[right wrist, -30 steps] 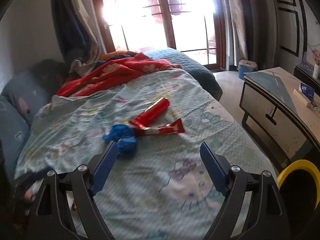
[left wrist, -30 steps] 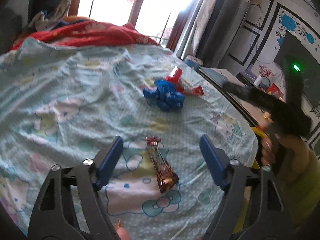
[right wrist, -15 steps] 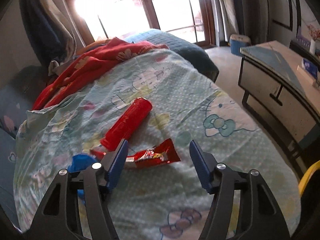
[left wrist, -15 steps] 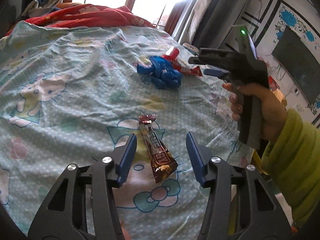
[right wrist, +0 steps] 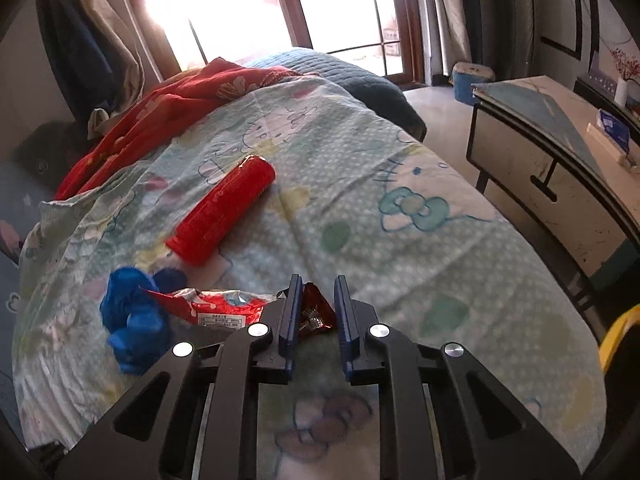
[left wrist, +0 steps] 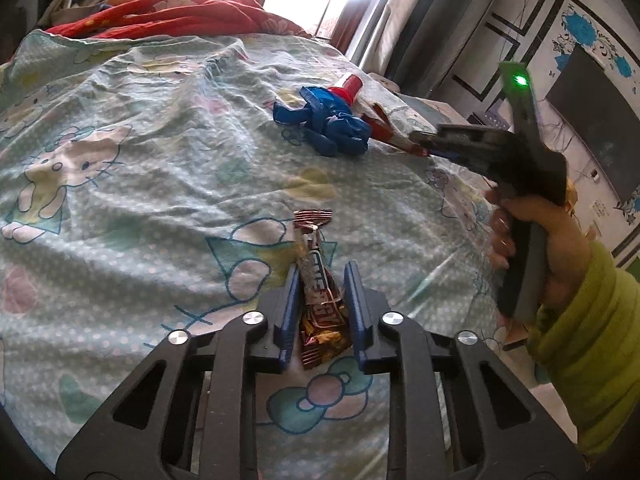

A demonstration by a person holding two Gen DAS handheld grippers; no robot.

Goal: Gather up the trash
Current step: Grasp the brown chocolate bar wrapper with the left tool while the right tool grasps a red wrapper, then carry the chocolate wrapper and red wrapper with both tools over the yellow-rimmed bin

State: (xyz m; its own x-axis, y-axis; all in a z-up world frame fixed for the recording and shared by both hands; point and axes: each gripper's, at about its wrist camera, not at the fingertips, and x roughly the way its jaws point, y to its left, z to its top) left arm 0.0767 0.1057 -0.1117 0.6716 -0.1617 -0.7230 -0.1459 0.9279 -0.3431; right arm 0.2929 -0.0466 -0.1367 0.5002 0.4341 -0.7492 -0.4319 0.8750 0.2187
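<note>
A brown candy bar wrapper point(left wrist: 318, 280) lies on the cartoon-print bedsheet point(left wrist: 120, 184). My left gripper point(left wrist: 320, 276) has its jaws nearly closed around the wrapper's near half. A red snack wrapper point(right wrist: 224, 308) lies beside crumpled blue plastic point(right wrist: 132, 320), which also shows in the left wrist view point(left wrist: 328, 124). My right gripper point(right wrist: 317, 292) has its jaws nearly closed around the red wrapper's right end. The right gripper also shows in the left wrist view point(left wrist: 424, 140). A red cylinder point(right wrist: 222, 214) lies further back on the bed.
A red blanket point(right wrist: 176, 108) is bunched at the head of the bed. A side table point(right wrist: 552, 152) stands to the right of the bed. A yellow rim point(right wrist: 618, 332) shows at the right edge. A blue bin point(right wrist: 470, 80) stands by the window.
Both grippers moved forward and down and closed their jaws: the left around the brown candy wrapper, the right around the end of the red snack wrapper.
</note>
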